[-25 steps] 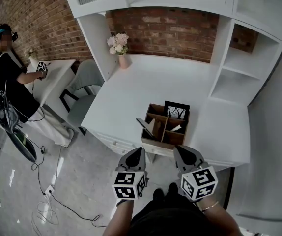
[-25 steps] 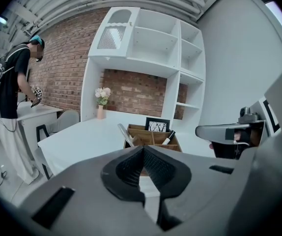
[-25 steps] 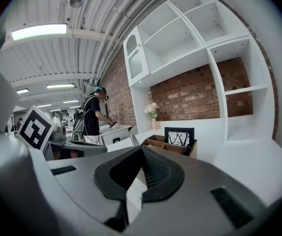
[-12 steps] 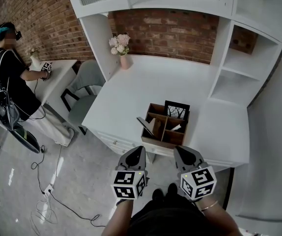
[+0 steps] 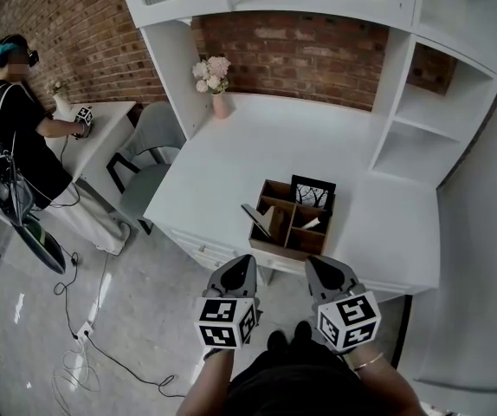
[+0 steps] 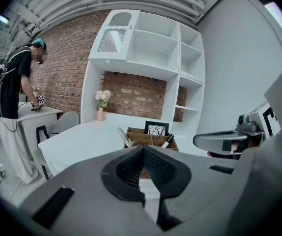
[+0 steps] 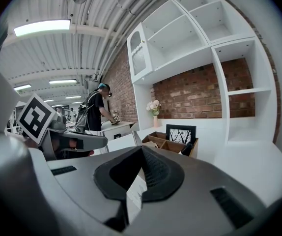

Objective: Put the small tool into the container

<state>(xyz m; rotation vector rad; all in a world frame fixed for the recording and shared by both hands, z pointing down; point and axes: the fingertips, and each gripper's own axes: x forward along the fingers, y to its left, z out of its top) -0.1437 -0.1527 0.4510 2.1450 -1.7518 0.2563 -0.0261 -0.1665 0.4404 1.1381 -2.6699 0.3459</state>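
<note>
A wooden box (image 5: 287,243) with several compartments stands near the front edge of the white desk (image 5: 248,146). A grey flat tool (image 5: 254,218) leans out of its left compartment. A small black-and-white tool (image 5: 311,224) lies in a right compartment, and a framed picture (image 5: 312,194) stands at the back. My left gripper (image 5: 245,262) and right gripper (image 5: 318,264) hang side by side in front of the desk, short of the box. Both are shut with nothing between the jaws. The box (image 6: 151,140) shows just past the left gripper (image 6: 143,149), and the box (image 7: 168,144) also shows beyond the right gripper (image 7: 142,149).
A pink vase of flowers (image 5: 214,83) stands at the desk's back left. White shelves (image 5: 413,128) rise at the right. A grey chair (image 5: 149,150) stands left of the desk. A person (image 5: 15,128) works at another desk far left. Cables (image 5: 84,336) lie on the floor.
Both grippers stay where they were, still shut. Only the head view has shifted very slightly.
</note>
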